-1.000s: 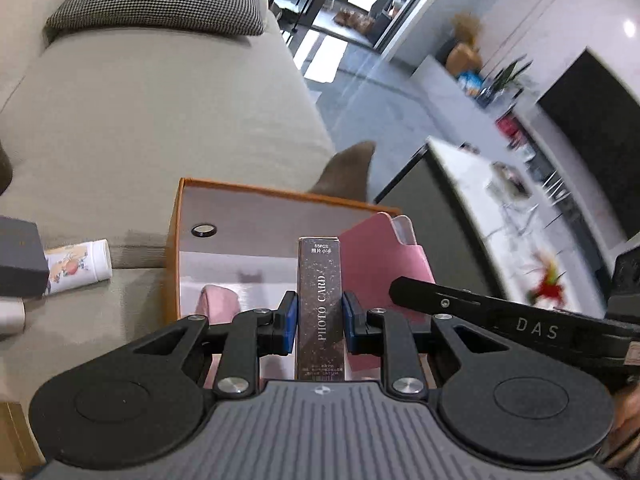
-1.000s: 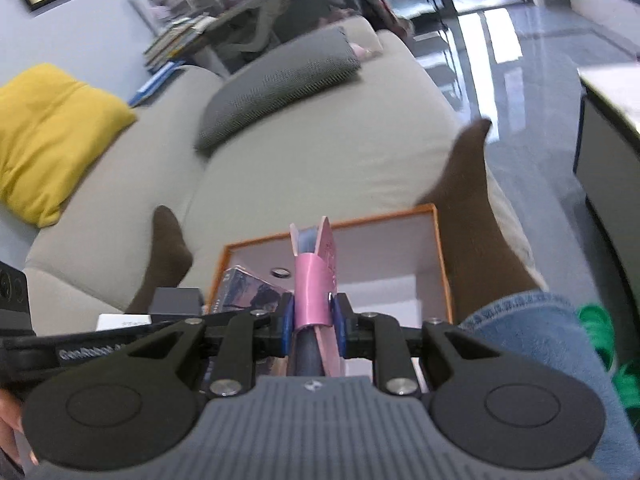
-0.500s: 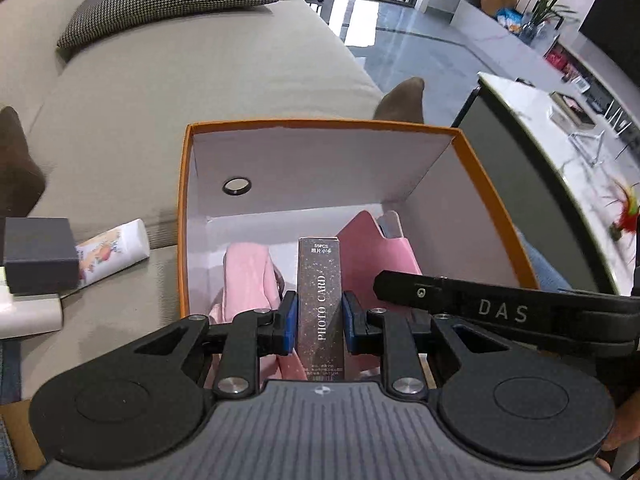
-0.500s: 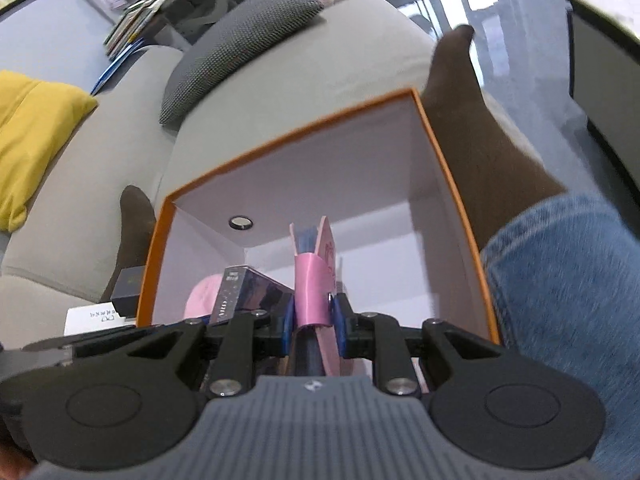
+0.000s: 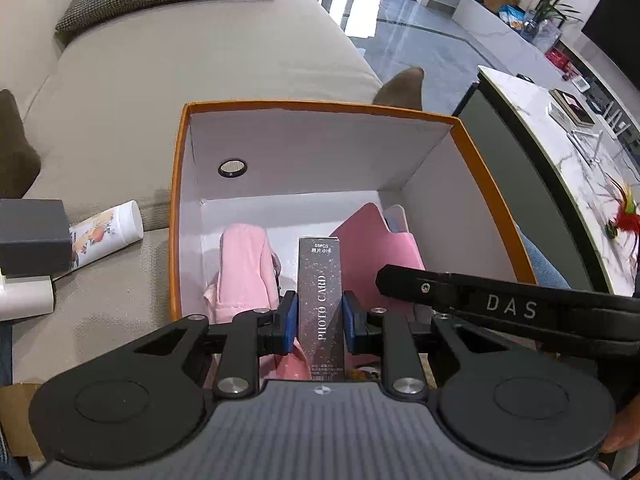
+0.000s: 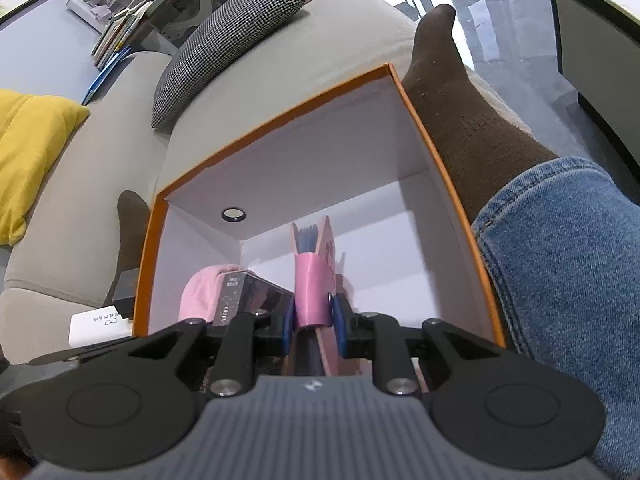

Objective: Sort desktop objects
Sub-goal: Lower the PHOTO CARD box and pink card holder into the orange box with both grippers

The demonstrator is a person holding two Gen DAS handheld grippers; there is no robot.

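An orange box (image 5: 179, 200) with a white inside sits on the sofa; it also shows in the right wrist view (image 6: 424, 120). My left gripper (image 5: 320, 316) is shut on a dark "PHOTO CARD" box (image 5: 320, 280), held over the orange box's near side. My right gripper (image 6: 314, 316) is shut on a pink card holder (image 6: 314, 276), also held inside the orange box. The card holder shows in the left wrist view (image 5: 376, 244) too. A pink cloth (image 5: 244, 268) lies in the box at the left.
A white tube (image 5: 108, 228), a dark grey box (image 5: 34, 236) and a white box (image 5: 24, 298) lie on the sofa left of the orange box. A person's sock and jeans leg (image 6: 560, 240) lie along its right side. A marble table (image 5: 560, 160) stands to the right.
Both grippers have tipped down and moved forward over the orange box with their objects; the box's inside has come into full view. Both grips are unchanged.
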